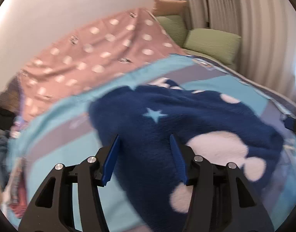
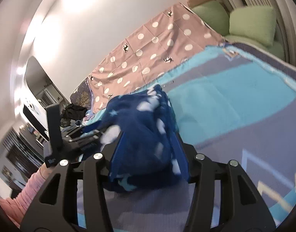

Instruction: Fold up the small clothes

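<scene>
Navy fleece garment (image 1: 186, 116) lies bunched on the bed (image 2: 235, 100), directly ahead of both grippers, long axis running left-right across my view. Left hand-held gripper (image 1: 145, 154) is spread above it, pinching nothing; right hand-held gripper (image 2: 148, 154) is spread too, fabric between its fingers, contact unclear. No containers here.

tongs (image 2: 148, 150): right, jaws apart, fleece between them
fleece (image 2: 144, 135): navy, white spots, bunched on bed
bed (image 2: 235, 116): blue-grey cover
sleeve (image 2: 30, 189): pink, near left
</scene>
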Tool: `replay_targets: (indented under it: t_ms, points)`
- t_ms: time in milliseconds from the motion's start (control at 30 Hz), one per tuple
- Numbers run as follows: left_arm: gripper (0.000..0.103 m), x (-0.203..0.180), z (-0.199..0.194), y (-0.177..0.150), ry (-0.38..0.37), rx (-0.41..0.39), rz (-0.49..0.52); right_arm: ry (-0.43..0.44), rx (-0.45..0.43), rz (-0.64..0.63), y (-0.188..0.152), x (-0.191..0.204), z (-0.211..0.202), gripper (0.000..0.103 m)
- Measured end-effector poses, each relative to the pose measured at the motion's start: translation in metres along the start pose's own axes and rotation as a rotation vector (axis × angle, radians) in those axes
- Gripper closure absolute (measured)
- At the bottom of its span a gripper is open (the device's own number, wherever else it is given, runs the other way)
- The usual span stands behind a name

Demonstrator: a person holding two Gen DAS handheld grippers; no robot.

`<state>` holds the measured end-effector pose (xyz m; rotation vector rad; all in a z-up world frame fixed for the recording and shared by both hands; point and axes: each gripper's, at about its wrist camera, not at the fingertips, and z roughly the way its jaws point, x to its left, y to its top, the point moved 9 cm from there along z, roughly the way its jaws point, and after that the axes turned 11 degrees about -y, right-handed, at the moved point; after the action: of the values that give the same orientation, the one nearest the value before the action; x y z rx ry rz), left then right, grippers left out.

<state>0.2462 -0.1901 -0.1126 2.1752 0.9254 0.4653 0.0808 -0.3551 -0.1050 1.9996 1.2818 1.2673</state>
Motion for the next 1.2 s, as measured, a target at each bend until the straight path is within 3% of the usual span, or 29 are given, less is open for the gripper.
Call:
replay_targets:
  t_ms: [100, 200, 267, 367, 567, 600, 633, 667, 800, 867, 900, 933, 1000, 1067, 1200]
  points:
    - [0.050, -0.020, 0.020, -0.001, -0.003, 0.052, 0.111, -0.030, 0.022, -0.046, 0.004, 0.004, 0.014, 0.051]
    - [0.050, -0.030, 0.029, -0.001, 0.000, 0.076, 0.154, -0.064, 0.094, -0.003, -0.001, -0.007, 0.042, 0.051]
    - [0.050, -0.032, 0.031, -0.003, 0.013, 0.076, 0.189, -0.081, 0.160, 0.035, -0.014, -0.016, 0.060, 0.067]
    - [0.049, -0.030, 0.031, -0.008, 0.011, 0.072, 0.174, -0.092, 0.214, 0.082, -0.031, -0.022, 0.076, 0.070]
    - [0.049, -0.039, 0.036, -0.011, 0.034, 0.069, 0.191, -0.164, 0.202, 0.055, -0.027, -0.028, 0.070, 0.063]
    - [0.049, -0.039, 0.036, -0.011, 0.036, 0.072, 0.195, -0.170, 0.195, 0.045, -0.023, -0.026, 0.066, 0.065]
    - [0.049, -0.040, 0.036, -0.011, 0.036, 0.073, 0.197, -0.172, 0.183, 0.026, -0.017, -0.023, 0.061, 0.077]
    - [0.049, -0.040, 0.036, -0.012, 0.033, 0.072, 0.198, -0.165, 0.158, -0.017, -0.006, -0.014, 0.054, 0.090]
    - [0.049, -0.035, 0.035, -0.012, 0.019, 0.065, 0.188, -0.106, 0.089, -0.129, 0.036, 0.022, 0.053, 0.092]
    - [0.049, -0.033, 0.034, -0.012, 0.025, 0.062, 0.190, -0.019, 0.108, -0.139, 0.048, 0.039, 0.069, 0.092]
    - [0.049, -0.033, 0.034, -0.012, 0.026, 0.059, 0.188, 0.004, 0.166, -0.127, 0.047, 0.041, 0.090, 0.092]
    - [0.049, -0.031, 0.033, -0.012, 0.023, 0.053, 0.182, -0.011, 0.204, -0.120, 0.044, 0.039, 0.103, 0.092]
    - [0.049, -0.028, 0.032, -0.013, 0.012, 0.040, 0.162, -0.160, 0.333, -0.119, 0.013, 0.011, 0.150, 0.099]
    - [0.049, -0.026, 0.031, -0.014, -0.005, 0.030, 0.134, -0.119, 0.308, -0.093, 0.000, 0.003, 0.160, 0.100]
    - [0.049, -0.029, 0.031, -0.012, -0.014, 0.025, 0.146, -0.209, 0.275, -0.203, 0.000, 0.012, 0.149, 0.100]
